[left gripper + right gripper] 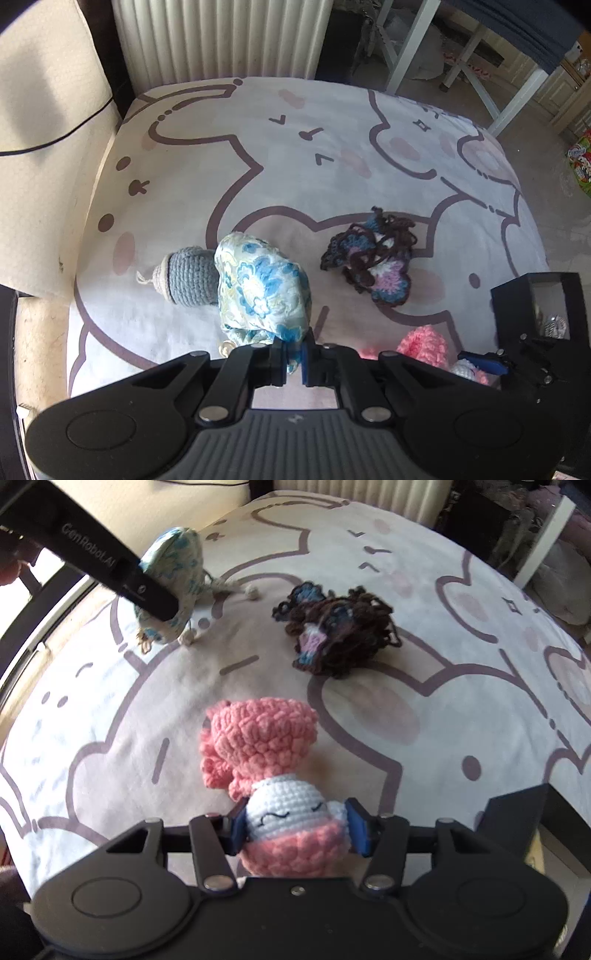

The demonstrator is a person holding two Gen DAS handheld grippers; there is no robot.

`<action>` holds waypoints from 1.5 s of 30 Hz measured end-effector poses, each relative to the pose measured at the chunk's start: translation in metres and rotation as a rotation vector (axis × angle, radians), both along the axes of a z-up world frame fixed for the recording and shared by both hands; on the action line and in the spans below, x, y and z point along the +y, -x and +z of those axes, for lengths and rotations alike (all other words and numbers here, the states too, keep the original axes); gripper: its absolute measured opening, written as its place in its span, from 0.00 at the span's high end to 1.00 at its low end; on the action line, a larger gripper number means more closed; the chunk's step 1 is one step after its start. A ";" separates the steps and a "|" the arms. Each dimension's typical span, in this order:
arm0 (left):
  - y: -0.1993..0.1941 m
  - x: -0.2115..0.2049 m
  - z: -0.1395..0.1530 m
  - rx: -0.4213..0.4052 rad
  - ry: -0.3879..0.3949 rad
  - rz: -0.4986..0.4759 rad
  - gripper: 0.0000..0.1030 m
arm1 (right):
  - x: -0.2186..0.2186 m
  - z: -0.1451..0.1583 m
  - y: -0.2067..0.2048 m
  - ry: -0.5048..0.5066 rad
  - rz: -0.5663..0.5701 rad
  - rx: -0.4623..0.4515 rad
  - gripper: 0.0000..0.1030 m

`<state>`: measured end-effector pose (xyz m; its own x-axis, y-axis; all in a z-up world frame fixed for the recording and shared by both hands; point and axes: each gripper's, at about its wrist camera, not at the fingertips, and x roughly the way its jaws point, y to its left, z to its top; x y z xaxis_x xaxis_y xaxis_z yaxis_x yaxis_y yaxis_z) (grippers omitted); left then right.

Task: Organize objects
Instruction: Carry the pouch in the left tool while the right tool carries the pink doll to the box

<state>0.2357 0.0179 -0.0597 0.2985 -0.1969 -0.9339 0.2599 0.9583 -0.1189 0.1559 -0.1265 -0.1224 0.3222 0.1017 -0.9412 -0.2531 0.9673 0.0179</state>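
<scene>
My left gripper (pixel 293 360) is shut on the gathered end of a blue floral fabric pouch (pixel 260 288), held just above the bed. A grey-blue crochet piece (pixel 190 275) lies behind the pouch. A dark crochet butterfly (pixel 373 256) lies to the right; it also shows in the right wrist view (pixel 338 631). My right gripper (pixel 295 829) is shut on a pink and white crochet doll (pixel 266 768), gripping its white head. The pouch (pixel 173 587) and the left gripper (pixel 92 557) show at upper left in the right wrist view. The doll (pixel 424 349) and right gripper (pixel 532 332) show at lower right in the left wrist view.
The objects lie on a bed (pixel 295 155) with a cartoon bunny print sheet. A white radiator (pixel 218 37) stands behind the bed. A cream cushion (pixel 40 147) is at the left. White furniture legs (pixel 472 74) stand on the floor at the far right.
</scene>
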 end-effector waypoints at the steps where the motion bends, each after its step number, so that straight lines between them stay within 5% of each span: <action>1: 0.002 -0.002 0.017 -0.007 -0.003 0.004 0.94 | -0.003 0.013 0.001 -0.019 -0.041 0.005 0.47; 7: 0.005 -0.014 0.117 -0.085 -0.003 0.066 0.94 | -0.021 0.102 0.017 -0.055 -0.218 -0.046 0.47; 12: 0.014 -0.031 0.166 -0.152 -0.016 0.054 0.94 | -0.041 0.159 0.023 -0.110 -0.321 -0.084 0.47; 28: 0.050 -0.066 0.181 -0.090 0.035 0.130 0.94 | -0.094 0.197 0.026 -0.162 -0.428 -0.071 0.47; 39: 0.099 -0.151 0.216 -0.128 0.102 0.381 0.94 | -0.200 0.230 0.036 -0.136 -0.240 -0.066 0.47; 45: 0.104 -0.167 0.234 -0.050 0.176 0.352 0.94 | -0.217 0.260 0.039 -0.116 -0.213 0.005 0.46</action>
<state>0.1319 -0.1489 0.1746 0.4201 -0.2301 -0.8778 -0.0717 0.9559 -0.2848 0.1167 -0.3435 0.1376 0.3437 0.1397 -0.9286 -0.0430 0.9902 0.1330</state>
